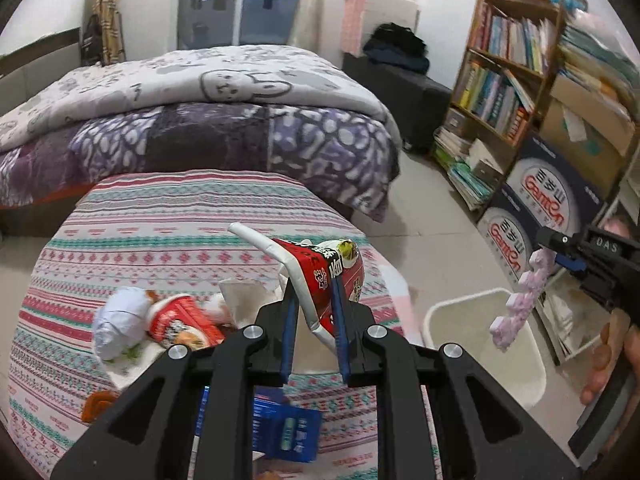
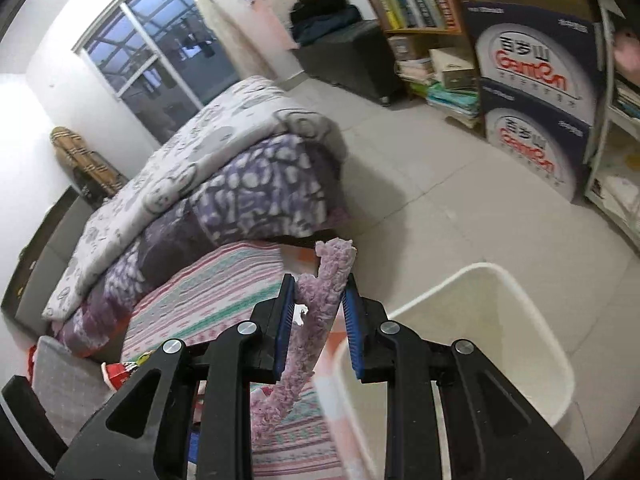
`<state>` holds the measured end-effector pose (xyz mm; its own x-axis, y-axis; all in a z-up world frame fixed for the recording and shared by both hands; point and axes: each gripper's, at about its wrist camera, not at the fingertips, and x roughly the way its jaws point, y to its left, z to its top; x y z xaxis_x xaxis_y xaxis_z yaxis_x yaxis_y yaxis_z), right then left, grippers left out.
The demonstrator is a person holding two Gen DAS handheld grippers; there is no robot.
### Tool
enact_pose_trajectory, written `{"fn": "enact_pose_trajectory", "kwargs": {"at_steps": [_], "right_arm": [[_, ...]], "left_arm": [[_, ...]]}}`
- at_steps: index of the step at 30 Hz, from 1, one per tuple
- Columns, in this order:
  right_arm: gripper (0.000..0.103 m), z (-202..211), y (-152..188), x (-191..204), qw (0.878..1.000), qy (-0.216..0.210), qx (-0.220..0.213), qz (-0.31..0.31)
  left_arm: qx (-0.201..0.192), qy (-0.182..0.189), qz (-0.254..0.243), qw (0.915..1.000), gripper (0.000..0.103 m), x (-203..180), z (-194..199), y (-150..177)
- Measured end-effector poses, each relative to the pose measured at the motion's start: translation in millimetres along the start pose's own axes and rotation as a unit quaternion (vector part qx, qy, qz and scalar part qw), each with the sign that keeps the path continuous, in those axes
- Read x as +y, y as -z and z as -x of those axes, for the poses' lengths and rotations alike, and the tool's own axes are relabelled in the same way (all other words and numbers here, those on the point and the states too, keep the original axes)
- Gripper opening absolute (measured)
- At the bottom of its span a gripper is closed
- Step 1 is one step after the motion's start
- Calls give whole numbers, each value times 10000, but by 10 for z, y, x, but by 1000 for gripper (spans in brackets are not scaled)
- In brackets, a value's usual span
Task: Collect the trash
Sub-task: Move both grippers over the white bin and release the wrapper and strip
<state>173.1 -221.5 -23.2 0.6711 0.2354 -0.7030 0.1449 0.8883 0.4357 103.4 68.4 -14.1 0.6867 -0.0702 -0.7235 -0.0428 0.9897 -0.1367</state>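
Observation:
My left gripper (image 1: 314, 304) is shut on a red and white snack wrapper (image 1: 320, 276) and holds it above the patterned table (image 1: 160, 240). My right gripper (image 2: 320, 304) is shut on a pink-purple foam piece (image 2: 316, 312), which also shows in the left wrist view (image 1: 524, 300), hanging over the white trash bin (image 1: 520, 368). The bin also shows in the right wrist view (image 2: 520, 320), just right of my right gripper. A crumpled white paper (image 1: 120, 320), a red noodle cup (image 1: 184, 320) and a blue packet (image 1: 288, 432) lie on the table.
A bed with purple and white quilts (image 1: 200, 120) stands behind the table. Bookshelves (image 1: 508, 72) and blue and white cartons (image 1: 540, 208) line the right wall. Tiled floor (image 2: 460, 208) lies between the bed and the shelves.

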Motion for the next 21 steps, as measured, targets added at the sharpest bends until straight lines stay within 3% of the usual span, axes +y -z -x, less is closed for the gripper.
{"fn": "enact_pose_trajectory", "kwargs": {"at_steps": [11,12,15,18,21], "right_arm": [[26,114,-134,-567,9974,626,1,-343],[32,133,-149,-607,9970,658,-10,-409],[60,210,-189,-741,9947,780,-107,-657],[80,259,-244,-842,9925,877,-155,-834],[86,312,-283,-948,9901,905,-215,-1047]], "left_arm": [[286,491,-338,9978,17,-579,-182,121],[308,524,-356,9975,17,-621,-190,130],[348,598,-484,9964,17,-789,-222,158],[398,698,-597,9950,17,-956,-247,173],[447,792,-696,9934,17,-1130,-262,199]]}}
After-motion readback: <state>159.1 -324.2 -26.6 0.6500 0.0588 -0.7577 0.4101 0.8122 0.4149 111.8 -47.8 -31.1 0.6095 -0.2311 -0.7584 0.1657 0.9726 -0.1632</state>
